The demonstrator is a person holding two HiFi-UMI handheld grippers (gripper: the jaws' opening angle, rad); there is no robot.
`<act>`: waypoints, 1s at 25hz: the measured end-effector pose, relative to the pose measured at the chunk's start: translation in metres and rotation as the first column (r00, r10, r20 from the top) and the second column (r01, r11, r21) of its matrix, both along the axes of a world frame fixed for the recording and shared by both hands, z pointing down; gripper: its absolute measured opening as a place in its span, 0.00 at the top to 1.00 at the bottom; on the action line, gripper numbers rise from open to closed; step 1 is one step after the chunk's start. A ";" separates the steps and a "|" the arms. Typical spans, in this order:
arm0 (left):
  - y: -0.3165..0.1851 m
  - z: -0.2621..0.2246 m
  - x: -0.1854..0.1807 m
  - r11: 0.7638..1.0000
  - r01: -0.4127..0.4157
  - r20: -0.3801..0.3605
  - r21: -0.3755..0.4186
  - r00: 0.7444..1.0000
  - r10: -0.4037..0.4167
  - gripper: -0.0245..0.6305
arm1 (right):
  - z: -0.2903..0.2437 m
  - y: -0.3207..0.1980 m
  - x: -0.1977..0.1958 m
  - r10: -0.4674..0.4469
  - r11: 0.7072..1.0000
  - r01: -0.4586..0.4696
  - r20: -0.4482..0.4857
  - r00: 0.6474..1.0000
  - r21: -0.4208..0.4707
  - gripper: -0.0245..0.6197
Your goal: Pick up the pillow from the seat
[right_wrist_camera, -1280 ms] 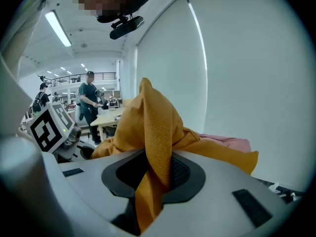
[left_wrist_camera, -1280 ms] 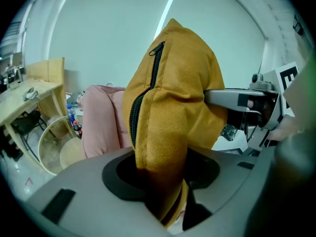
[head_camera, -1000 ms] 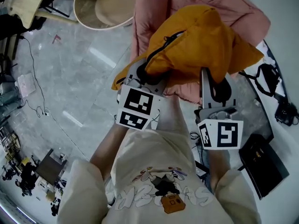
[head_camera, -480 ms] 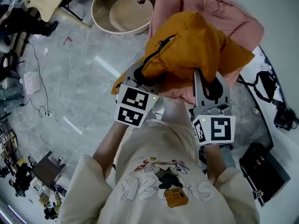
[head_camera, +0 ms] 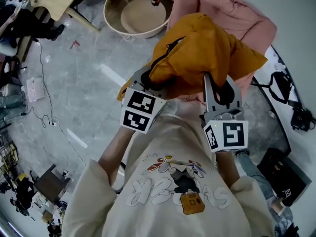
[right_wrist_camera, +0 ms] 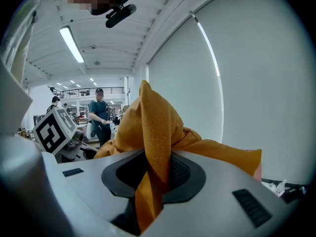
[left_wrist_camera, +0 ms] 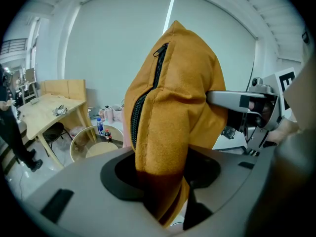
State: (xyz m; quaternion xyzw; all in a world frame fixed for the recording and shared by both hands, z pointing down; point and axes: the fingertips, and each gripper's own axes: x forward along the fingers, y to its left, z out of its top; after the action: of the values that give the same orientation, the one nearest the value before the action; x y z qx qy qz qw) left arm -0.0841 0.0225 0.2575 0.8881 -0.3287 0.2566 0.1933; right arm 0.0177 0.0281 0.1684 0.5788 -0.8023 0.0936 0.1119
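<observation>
An orange pillow (head_camera: 202, 51) with a dark zipper hangs in front of the person, held from both lower sides. My left gripper (head_camera: 154, 80) is shut on its zippered edge, and a thick fold (left_wrist_camera: 165, 132) fills the jaws of that gripper (left_wrist_camera: 163, 179). My right gripper (head_camera: 221, 87) is shut on the other side, with a thin fold of fabric (right_wrist_camera: 155, 142) pinched between the jaws of that gripper (right_wrist_camera: 153, 177). The pink seat (head_camera: 232, 11) lies behind and below the pillow. The fingertips of both grippers are hidden by the fabric in the head view.
A round low table (head_camera: 138, 11) with small bottles stands at the far left of the seat. Black bags and cables (head_camera: 289, 107) lie on the floor to the right. A wooden table (left_wrist_camera: 44, 107) and a person (right_wrist_camera: 100, 115) stand farther off.
Both grippers keep their hold on the pillow. The head view has shifted, so the round table shows more fully and the pillow sits a little lower against the seat.
</observation>
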 end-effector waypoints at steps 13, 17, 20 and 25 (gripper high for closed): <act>0.039 -0.006 -0.046 0.997 -0.066 -0.009 0.040 0.998 0.066 0.64 | -0.007 0.048 -0.046 0.076 0.997 -0.076 -0.018 0.997 0.023 0.79; 0.050 -0.002 -0.049 0.996 -0.084 -0.013 0.032 0.996 0.085 0.64 | -0.001 0.060 -0.048 0.097 0.995 -0.097 -0.016 0.995 0.010 0.79; 0.060 -0.002 -0.055 0.997 -0.070 -0.006 0.034 0.998 0.070 0.64 | 0.000 0.068 -0.052 0.087 0.996 -0.087 -0.005 0.996 0.008 0.79; 0.076 -0.009 -0.058 0.998 -0.028 0.001 0.053 1.000 0.028 0.64 | -0.005 0.082 -0.054 0.044 0.999 -0.044 0.005 0.999 0.027 0.79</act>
State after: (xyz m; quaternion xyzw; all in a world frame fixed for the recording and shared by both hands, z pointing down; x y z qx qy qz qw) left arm -0.1424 0.0983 0.2490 0.8974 -0.3231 0.2506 0.1658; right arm -0.0368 0.1099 0.1637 0.5976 -0.7908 0.0863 0.1002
